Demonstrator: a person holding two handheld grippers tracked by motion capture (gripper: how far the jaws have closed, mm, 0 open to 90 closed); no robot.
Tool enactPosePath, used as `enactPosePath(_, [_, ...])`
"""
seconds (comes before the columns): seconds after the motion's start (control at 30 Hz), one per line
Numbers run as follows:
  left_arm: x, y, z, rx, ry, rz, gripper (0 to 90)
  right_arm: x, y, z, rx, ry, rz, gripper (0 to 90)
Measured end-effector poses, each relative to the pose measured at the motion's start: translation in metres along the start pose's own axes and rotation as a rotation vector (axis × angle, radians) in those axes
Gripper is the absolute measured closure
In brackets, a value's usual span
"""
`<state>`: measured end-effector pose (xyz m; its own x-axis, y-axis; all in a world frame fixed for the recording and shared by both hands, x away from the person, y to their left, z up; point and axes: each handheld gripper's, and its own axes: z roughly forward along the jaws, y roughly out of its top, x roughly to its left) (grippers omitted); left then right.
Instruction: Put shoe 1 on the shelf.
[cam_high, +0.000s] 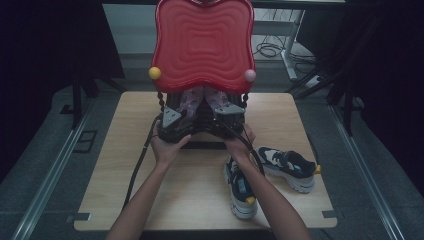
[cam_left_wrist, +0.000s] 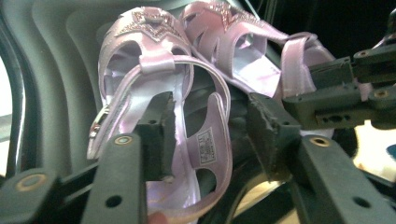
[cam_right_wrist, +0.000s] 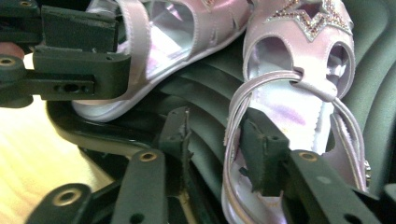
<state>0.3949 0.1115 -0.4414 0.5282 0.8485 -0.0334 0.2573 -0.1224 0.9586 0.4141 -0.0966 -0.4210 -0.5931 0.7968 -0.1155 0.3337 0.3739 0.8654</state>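
A: Two sandals lay on the dark shelf under the red lid (cam_high: 202, 42). Status of jaws?

B: Left gripper (cam_left_wrist: 210, 135) stood open, pads astride the heel strap of the left sandal (cam_left_wrist: 154, 93), not pressing. Right gripper (cam_right_wrist: 219, 149) stood open; one pad sat inside the right sandal (cam_right_wrist: 299, 93).

A: Clearance?

B: Tight beneath the lid edge. Table (cam_high: 195, 195) near the person was bare; two sneakers (cam_high: 287, 167) lay at its right.
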Motion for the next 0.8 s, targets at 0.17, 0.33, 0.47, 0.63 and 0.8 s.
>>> enactPosePath(0.17, [0.002, 0.003, -0.01, 0.006, -0.014, -0.029, 46.8, 0.0, 0.001, -0.009, 0.002, 0.029, 0.031, 57.3])
enactPosePath(0.33, [0.003, 0.003, -0.022, 0.016, -0.018, -0.046, 44.4, 0.001, 0.001, -0.02, 0.003, 0.067, 0.046, 56.3])
enactPosePath(0.47, [0.005, 0.002, -0.032, 0.014, -0.057, -0.082, 44.0, 0.003, 0.001, -0.031, -0.012, 0.1, 0.052, 55.7])
enactPosePath(0.63, [0.007, 0.0, -0.045, 0.029, -0.065, -0.093, 43.5, 0.004, 0.0, -0.044, -0.002, 0.151, 0.049, 54.9])
enactPosePath(0.8, [0.009, -0.004, -0.06, 0.036, -0.056, -0.077, 43.4, 0.005, -0.006, -0.058, -0.016, 0.203, 0.058, 54.9])
